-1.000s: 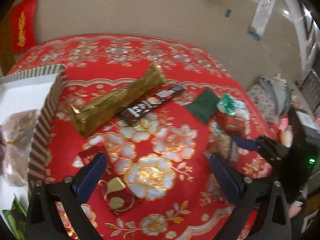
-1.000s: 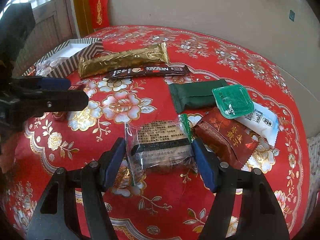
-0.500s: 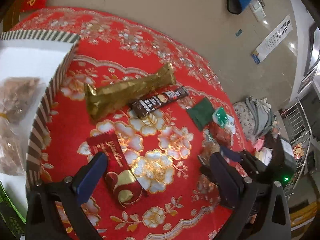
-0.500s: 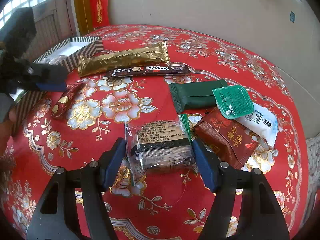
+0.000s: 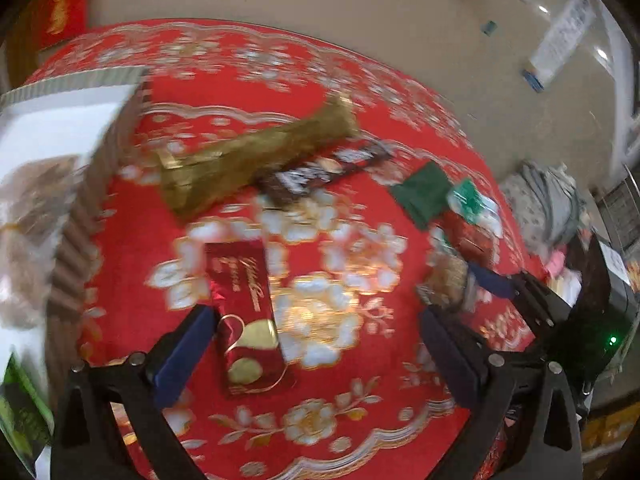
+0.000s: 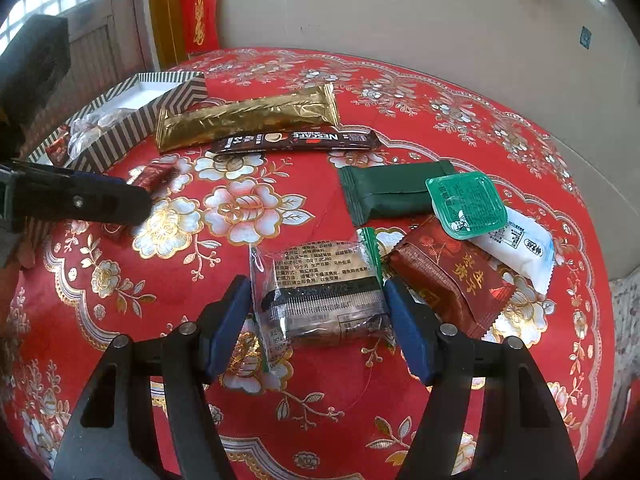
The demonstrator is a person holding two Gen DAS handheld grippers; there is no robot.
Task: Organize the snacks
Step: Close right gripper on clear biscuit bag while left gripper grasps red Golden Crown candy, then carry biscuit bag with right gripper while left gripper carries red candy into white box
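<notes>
Right wrist view showed a clear plastic packet of dark layered biscuits (image 6: 320, 300) lying flat on the red flower-patterned surface (image 6: 400, 92), its printed label facing up. The right claw (image 6: 318, 320) stood wide, one blue pad at each side of that packet; whether the pads pressed on it I could not tell.

Beyond it lay one long gold foil bar (image 6: 248, 120) and, just in front of that, one dark brown coffee stick (image 6: 300, 142). To the right sat one dark green wrapped packet (image 6: 388, 192), one small green-lidded sauce tub (image 6: 466, 204) resting on one white sachet (image 6: 516, 244), and one brown-red packet with gold characters (image 6: 452, 280), which touched the biscuit packet's right corner. At the far left stood one striped cardboard box with a white inside (image 6: 120, 120), with clear-wrapped sweets in it.

Left wrist view, blurred, showed one flat dark red packet with gold lettering (image 5: 244, 312) lying on the cloth, its near end between the pads of the left claw (image 5: 316, 356). That claw stood wide and held nothing; its left pad was close beside the red packet's edge, the right pad well apart from it. The striped box lay at the left edge of that view.
</notes>
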